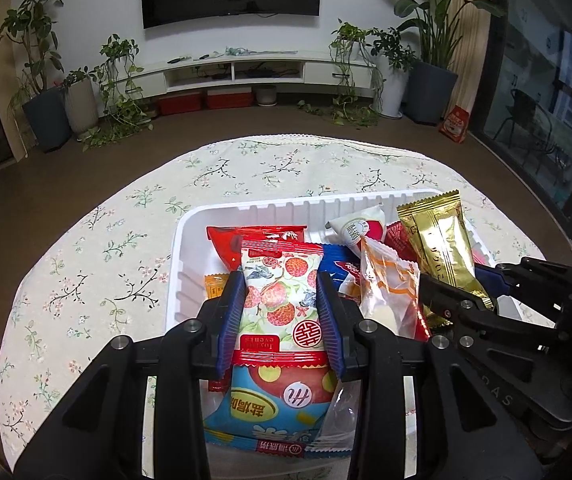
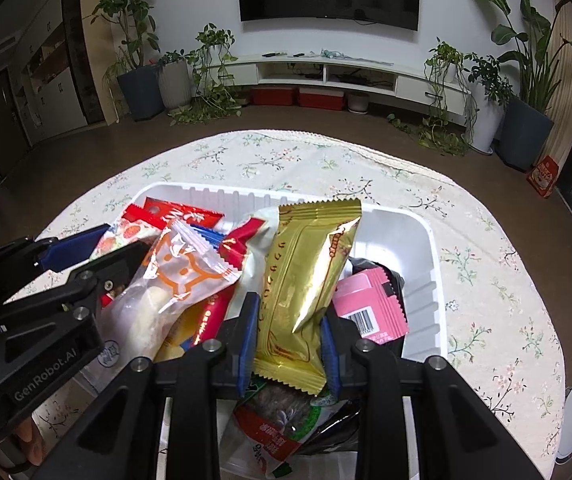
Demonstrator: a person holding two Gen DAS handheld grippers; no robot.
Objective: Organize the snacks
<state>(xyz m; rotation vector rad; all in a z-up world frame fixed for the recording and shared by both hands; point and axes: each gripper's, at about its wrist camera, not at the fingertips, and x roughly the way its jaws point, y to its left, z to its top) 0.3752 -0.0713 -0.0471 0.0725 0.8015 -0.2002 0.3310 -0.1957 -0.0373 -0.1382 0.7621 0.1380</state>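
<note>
Left hand-held gripper (image 1: 282, 312) clamps lychee packet (image 1: 278, 300) | right hand-held gripper (image 2: 287, 340) clamps gold packet (image 2: 301, 280) | pink packet (image 2: 365, 308) right-view only

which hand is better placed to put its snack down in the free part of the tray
Right. The right gripper holds the gold packet beside the white tray's bare corner; the left gripper sits over piled packets.

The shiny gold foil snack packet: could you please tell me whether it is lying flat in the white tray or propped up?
Propped up: the shiny gold foil snack packet stands tilted between the right gripper's blue pads.
</note>
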